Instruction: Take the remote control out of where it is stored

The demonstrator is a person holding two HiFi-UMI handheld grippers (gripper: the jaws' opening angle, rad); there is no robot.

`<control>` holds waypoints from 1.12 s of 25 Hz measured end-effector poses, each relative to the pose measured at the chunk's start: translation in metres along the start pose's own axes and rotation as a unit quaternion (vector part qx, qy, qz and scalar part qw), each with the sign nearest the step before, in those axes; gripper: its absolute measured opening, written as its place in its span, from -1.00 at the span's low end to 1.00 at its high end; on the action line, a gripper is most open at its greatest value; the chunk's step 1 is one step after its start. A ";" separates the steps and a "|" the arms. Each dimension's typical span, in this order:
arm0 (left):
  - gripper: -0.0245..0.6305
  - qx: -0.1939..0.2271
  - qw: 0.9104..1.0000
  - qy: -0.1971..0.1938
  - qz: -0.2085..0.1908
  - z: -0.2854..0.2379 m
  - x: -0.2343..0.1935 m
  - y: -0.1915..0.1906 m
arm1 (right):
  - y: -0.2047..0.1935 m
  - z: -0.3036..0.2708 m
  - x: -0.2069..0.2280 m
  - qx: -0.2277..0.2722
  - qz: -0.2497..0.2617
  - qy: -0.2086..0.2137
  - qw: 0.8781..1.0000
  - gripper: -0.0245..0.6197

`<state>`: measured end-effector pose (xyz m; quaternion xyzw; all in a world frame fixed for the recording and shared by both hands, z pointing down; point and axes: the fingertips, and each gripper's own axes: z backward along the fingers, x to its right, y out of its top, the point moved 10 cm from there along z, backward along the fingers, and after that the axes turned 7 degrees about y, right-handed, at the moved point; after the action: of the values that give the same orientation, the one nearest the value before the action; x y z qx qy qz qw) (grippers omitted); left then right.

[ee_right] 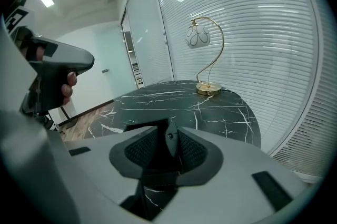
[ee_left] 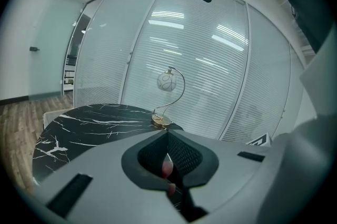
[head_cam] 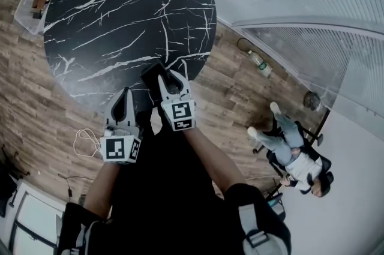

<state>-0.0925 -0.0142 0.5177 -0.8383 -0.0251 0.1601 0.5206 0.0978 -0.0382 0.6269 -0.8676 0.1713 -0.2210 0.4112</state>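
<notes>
Our right gripper (head_cam: 171, 80) is clamped on the black remote control (head_cam: 152, 75), which sits edge-on between its jaws and juts out over the near rim of the round black marble table (head_cam: 114, 20). Our left gripper (head_cam: 126, 95) hangs just beside it, jaws together and holding nothing. At the table's far side stands a gold lamp (ee_right: 204, 38).

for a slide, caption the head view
Right gripper at a dark flat object by the black marble table's edge; left gripper beside it
</notes>
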 end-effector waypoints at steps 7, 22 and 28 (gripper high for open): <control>-0.93 0.003 1.000 0.000 0.003 0.002 -0.003 -0.001 | 0.000 0.002 -0.002 -0.002 0.007 -0.006 1.000 -0.58; -0.93 0.008 1.000 0.000 0.006 0.009 -0.007 -0.001 | 0.001 0.007 -0.011 0.001 0.021 -0.009 1.000 -0.62; -0.93 0.009 1.000 0.002 0.008 0.013 -0.008 -0.002 | 0.001 0.008 -0.013 0.002 0.022 -0.007 1.000 -0.63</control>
<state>-0.1039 -0.0038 0.5162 -0.8339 -0.0163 0.1628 0.5271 0.0909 -0.0273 0.6189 -0.8643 0.1866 -0.2064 0.4190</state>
